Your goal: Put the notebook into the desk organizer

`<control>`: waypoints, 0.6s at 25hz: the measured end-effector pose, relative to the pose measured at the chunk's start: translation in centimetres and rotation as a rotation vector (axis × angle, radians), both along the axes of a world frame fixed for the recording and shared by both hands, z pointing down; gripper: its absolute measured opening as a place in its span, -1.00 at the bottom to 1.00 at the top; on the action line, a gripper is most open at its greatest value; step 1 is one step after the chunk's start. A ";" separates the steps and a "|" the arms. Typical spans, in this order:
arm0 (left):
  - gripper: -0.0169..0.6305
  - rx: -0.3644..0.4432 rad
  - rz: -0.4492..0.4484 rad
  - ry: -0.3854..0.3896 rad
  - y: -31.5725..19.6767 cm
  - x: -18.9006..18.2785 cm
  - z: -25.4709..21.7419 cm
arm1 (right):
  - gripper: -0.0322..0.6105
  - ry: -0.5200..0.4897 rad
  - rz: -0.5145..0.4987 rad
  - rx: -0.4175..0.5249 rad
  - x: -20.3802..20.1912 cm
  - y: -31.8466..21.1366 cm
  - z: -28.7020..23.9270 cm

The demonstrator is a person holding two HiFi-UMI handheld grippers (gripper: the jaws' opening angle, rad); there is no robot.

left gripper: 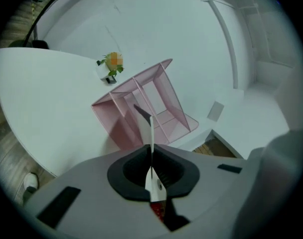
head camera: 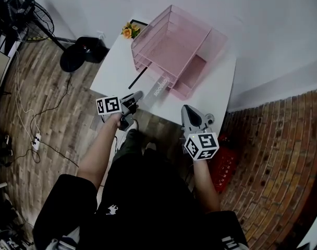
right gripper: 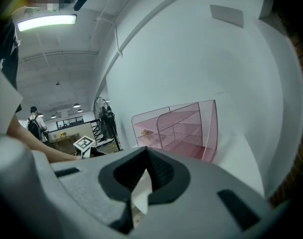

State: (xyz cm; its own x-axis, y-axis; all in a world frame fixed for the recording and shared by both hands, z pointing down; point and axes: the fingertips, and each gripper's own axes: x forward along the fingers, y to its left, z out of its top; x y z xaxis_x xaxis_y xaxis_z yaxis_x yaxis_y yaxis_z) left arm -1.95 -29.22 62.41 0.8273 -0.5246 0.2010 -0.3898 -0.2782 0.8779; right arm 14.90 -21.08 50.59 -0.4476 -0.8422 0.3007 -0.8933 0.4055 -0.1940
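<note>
The pink mesh desk organizer [head camera: 174,46] stands on the white table [head camera: 114,72], its open trays facing me. My left gripper [head camera: 139,95] is shut on the notebook [head camera: 159,86], a thin white book held on edge just above the table's near edge. In the left gripper view the notebook [left gripper: 151,133] sticks straight out of the closed jaws toward the organizer [left gripper: 126,123], short of it. My right gripper [head camera: 185,108] hovers off the table's near edge, its jaws together and empty. The right gripper view shows the organizer [right gripper: 186,131] ahead and to the right.
A small orange flower [head camera: 130,31] sits at the table's far left corner. A thin black stick [head camera: 137,78] lies on the table left of the organizer. A floor fan [head camera: 28,14] and cables are on the left. A red crate [head camera: 226,165] stands by the brick floor on the right.
</note>
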 end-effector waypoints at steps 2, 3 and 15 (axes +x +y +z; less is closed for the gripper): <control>-0.91 -0.010 -0.022 -0.041 -0.2 -0.2 0.9 | -0.89 0.002 -0.009 -0.011 -0.6 -0.4 0.5; -0.91 -0.013 -0.034 -0.059 -0.3 -0.3 1.2 | -0.89 0.003 -0.014 -0.016 -0.9 -0.7 0.8; -0.88 -0.072 -0.120 -0.150 -2.1 0.9 4.4 | -0.89 0.009 -0.033 -0.060 -1.8 -2.3 2.4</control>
